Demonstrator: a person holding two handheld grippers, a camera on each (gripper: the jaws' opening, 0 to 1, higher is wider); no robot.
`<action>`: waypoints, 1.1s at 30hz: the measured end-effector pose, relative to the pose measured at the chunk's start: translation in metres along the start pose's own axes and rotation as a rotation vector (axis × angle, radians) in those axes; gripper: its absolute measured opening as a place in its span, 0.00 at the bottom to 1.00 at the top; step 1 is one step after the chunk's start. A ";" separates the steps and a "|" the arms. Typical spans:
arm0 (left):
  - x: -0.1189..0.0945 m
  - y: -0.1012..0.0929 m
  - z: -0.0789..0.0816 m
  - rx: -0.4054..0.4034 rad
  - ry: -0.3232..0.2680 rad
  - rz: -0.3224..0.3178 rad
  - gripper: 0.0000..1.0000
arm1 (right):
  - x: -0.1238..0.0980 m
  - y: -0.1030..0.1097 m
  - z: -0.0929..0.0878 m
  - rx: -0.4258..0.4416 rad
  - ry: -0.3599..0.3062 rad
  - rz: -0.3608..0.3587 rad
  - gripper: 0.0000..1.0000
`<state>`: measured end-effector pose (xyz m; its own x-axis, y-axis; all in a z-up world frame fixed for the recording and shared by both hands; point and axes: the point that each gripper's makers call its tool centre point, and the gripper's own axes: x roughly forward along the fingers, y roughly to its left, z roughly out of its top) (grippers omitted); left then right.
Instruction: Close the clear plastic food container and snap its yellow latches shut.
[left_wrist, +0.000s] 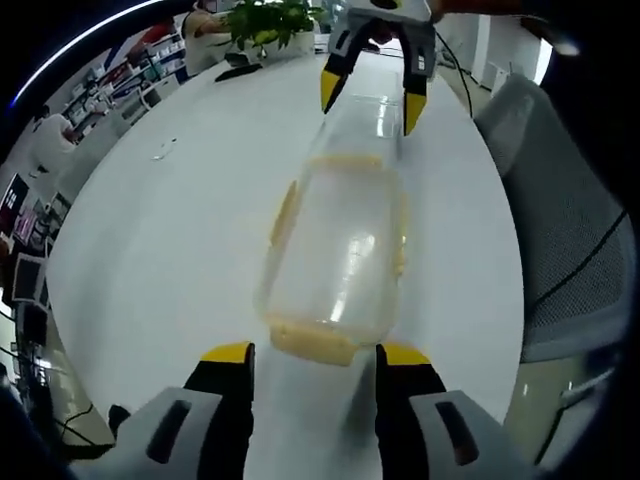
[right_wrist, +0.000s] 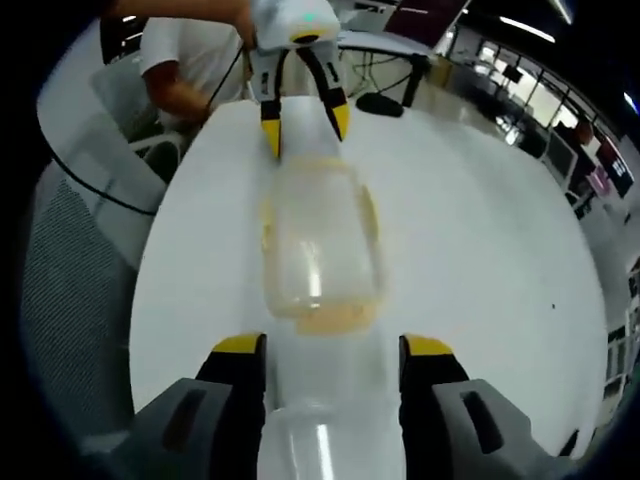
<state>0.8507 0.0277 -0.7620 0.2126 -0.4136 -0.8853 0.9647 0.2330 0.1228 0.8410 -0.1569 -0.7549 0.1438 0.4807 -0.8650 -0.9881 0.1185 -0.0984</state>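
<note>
The clear plastic food container (left_wrist: 340, 250) lies on the white desk (left_wrist: 170, 250), between the two hand-held grippers, and its long axis runs from one gripper to the other. In the left gripper view its near end, with a yellow latch (left_wrist: 312, 343), is just in front of the left hand-held gripper (left_wrist: 315, 358); the far end reaches the right hand-held gripper (left_wrist: 371, 98). In the right gripper view the same container (right_wrist: 320, 245) sits ahead of the right hand-held gripper (right_wrist: 332, 352), and the left hand-held gripper (right_wrist: 304, 118) stands at its far end.

I think this placing is on purpose: one gripper at each short end can steady the box and press an end latch. Both grippers have their jaws apart, and neither one grips the container. I cannot tell whether the jaw tips touch it.

Counted: one container and two grippers. Of yellow latches I see one at each end and yellow strips along both long sides, so perhaps four, but the blur makes this uncertain. The lid seems to be on already; whether the latches are snapped I cannot tell.

Further out, there is one green plant (left_wrist: 268, 22) at the far side of the desk, one mesh office chair (left_wrist: 570, 230) to the right of it, and a person in a white shirt (right_wrist: 195, 55) behind the left gripper.
</note>
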 end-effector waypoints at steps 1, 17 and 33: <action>0.001 0.001 0.000 0.004 0.003 -0.005 0.42 | 0.003 0.000 0.000 -0.009 0.005 0.008 0.50; 0.017 0.002 -0.002 0.090 0.057 -0.103 0.41 | 0.029 -0.004 0.003 -0.055 0.054 0.071 0.46; 0.024 0.000 -0.005 0.126 0.070 -0.208 0.34 | 0.043 -0.005 -0.005 -0.057 0.109 0.110 0.42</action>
<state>0.8547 0.0218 -0.7854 0.0005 -0.3779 -0.9258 0.9992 0.0362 -0.0143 0.8516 -0.1413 -0.7945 0.0307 0.3906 -0.9201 -0.9995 0.0192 -0.0252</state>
